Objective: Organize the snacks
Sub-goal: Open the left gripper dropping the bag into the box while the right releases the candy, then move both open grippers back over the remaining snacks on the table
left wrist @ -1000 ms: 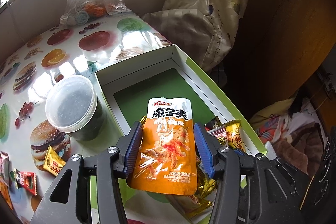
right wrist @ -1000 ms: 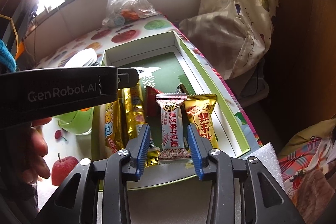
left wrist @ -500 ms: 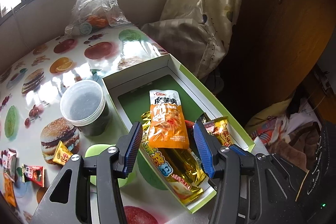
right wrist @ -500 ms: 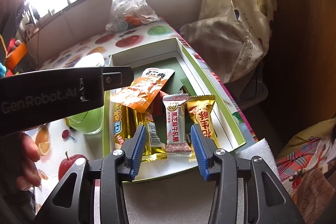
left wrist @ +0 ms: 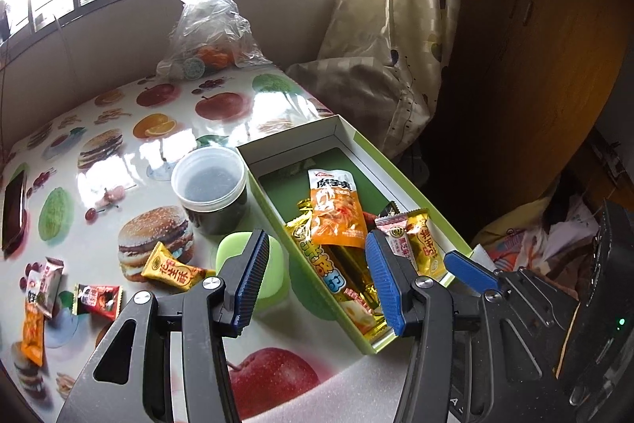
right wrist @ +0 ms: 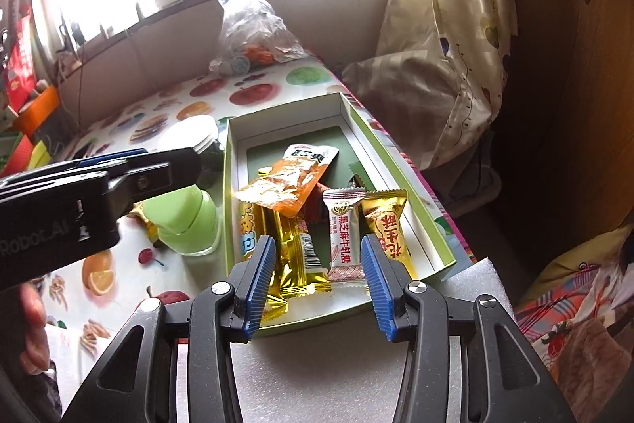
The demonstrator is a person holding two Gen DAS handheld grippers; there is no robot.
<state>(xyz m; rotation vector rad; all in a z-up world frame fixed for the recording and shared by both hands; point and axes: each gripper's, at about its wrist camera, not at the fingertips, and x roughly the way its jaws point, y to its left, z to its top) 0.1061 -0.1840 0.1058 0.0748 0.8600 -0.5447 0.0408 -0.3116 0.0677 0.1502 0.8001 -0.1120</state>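
The big table holds the green box so snacks stay together, the orange snack bag lies inside it, and the left gripper and right gripper are apart, holding nothing.

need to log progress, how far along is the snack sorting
Partly done. The green box already holds the orange pouch, the gold packs, the white candy and the gold candy. Nothing is in hand: left gripper and right gripper are open. Loose snacks remain on the table, including the yellow candy and red packet.
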